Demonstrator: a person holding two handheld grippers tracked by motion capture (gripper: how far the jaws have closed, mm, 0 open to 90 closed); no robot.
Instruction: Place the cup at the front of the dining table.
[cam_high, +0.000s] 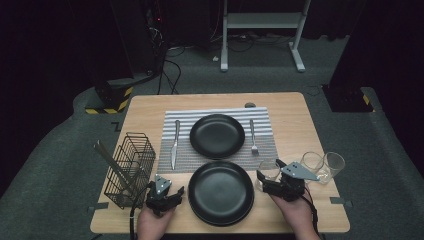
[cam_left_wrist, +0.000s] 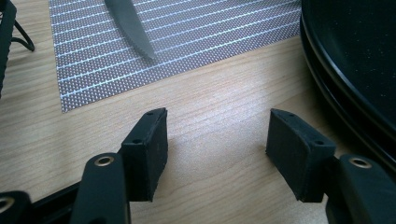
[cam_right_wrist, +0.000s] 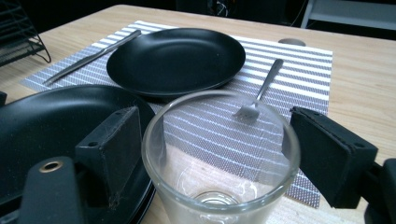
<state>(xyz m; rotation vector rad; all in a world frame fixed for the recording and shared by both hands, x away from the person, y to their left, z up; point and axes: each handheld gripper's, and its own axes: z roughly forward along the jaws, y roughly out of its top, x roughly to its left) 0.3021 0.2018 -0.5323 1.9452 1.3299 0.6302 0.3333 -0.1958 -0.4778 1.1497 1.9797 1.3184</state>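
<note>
At the left edge of the counter (cam_high: 290, 107) stands one wire basket (cam_high: 131, 167), well apart from the striped placemat (cam_high: 217, 137). The left gripper (cam_high: 176, 192) rests near the front edge with its jaws released and bare wood between them, just beside the near black plate (cam_high: 221, 192). One knife (cam_high: 175, 144) lies on the placemat, left of the far black plate (cam_high: 217, 136); one fork (cam_high: 253, 137) lies to its right. That makes two plates. The right gripper (cam_high: 267, 172) has its jaws spread around a clear glass (cam_right_wrist: 219, 163), standing by the placemat's front right corner; whether the pads touch it I cannot tell. Two more glasses (cam_high: 324, 165) stand near the right edge, three in all.
</note>
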